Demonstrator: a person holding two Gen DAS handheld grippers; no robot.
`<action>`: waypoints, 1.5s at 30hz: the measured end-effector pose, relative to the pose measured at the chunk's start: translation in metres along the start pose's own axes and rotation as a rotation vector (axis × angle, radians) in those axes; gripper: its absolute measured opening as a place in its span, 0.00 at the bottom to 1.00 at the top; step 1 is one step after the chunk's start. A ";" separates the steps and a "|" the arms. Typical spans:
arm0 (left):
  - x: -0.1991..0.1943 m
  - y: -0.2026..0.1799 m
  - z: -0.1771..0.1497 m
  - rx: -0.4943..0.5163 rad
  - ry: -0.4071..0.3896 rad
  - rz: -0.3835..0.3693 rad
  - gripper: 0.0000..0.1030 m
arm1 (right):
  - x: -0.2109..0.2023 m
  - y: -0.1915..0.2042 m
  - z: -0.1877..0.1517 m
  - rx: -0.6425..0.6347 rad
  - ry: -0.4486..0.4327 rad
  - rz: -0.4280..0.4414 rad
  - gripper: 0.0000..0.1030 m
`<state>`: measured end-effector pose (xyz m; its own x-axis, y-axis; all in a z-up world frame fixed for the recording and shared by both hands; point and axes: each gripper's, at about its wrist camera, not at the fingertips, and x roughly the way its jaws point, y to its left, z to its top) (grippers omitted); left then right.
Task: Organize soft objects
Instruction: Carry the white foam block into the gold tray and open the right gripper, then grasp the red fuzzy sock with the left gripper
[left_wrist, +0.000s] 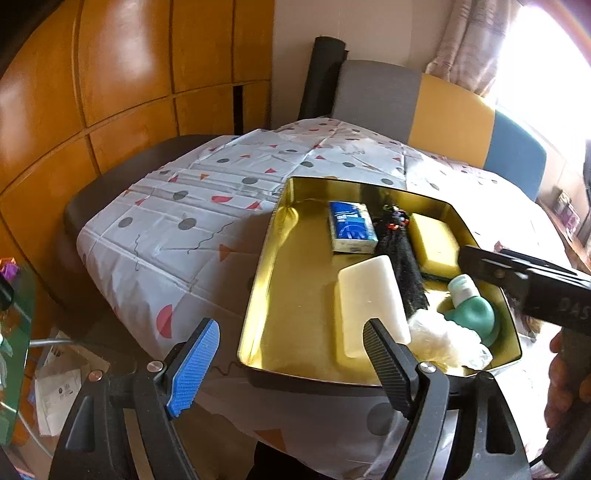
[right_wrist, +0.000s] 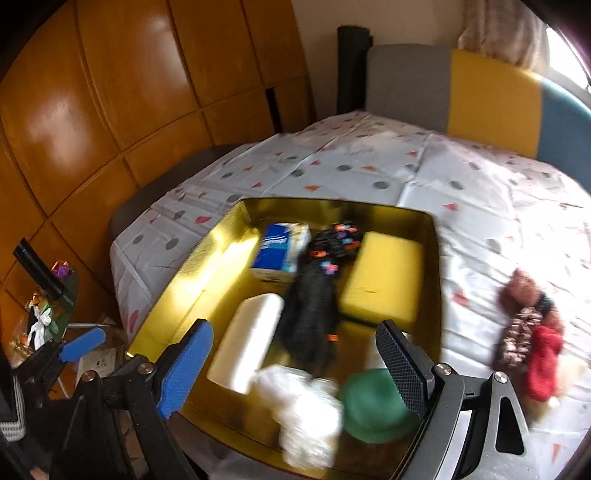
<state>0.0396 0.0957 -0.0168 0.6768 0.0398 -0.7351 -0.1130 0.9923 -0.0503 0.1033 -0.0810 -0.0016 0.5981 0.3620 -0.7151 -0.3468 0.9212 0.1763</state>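
Observation:
A gold tray (left_wrist: 266, 280) (right_wrist: 173, 291) sits on the patterned tablecloth. It holds a blue tissue pack (left_wrist: 351, 227) (right_wrist: 279, 251), a yellow sponge (left_wrist: 436, 240) (right_wrist: 384, 277), a white foam block (left_wrist: 369, 302) (right_wrist: 247, 339), a black hairpiece with coloured beads (left_wrist: 404, 266) (right_wrist: 314, 306), a green bottle (left_wrist: 472, 306) (right_wrist: 373, 406) and a crumpled white plastic bag (left_wrist: 443, 343) (right_wrist: 303, 406). My left gripper (left_wrist: 291, 362) is open and empty at the tray's near edge. My right gripper (right_wrist: 295, 365) is open and empty above the tray's near part. Soft scrunchies, brown and red (right_wrist: 532, 332), lie on the cloth right of the tray.
The cloth-covered table (left_wrist: 207, 206) has a grey, yellow and blue chair back (left_wrist: 443, 107) behind it. Orange wooden panels (left_wrist: 92, 92) stand at left. A glass side table with clutter (right_wrist: 48, 314) is at lower left. Papers (left_wrist: 59, 391) lie on the floor.

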 end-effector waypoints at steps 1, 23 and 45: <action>-0.001 -0.003 0.000 0.006 -0.003 -0.003 0.79 | -0.005 -0.006 -0.001 0.004 -0.007 -0.006 0.88; -0.010 -0.091 0.012 0.179 0.009 -0.180 0.72 | -0.095 -0.233 -0.068 0.270 -0.045 -0.494 0.88; 0.043 -0.302 0.033 0.463 0.182 -0.424 0.49 | -0.134 -0.311 -0.105 0.698 -0.100 -0.529 0.88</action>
<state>0.1271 -0.1987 -0.0113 0.4552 -0.3465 -0.8202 0.4895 0.8669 -0.0945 0.0549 -0.4307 -0.0320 0.6267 -0.1561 -0.7635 0.4950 0.8365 0.2352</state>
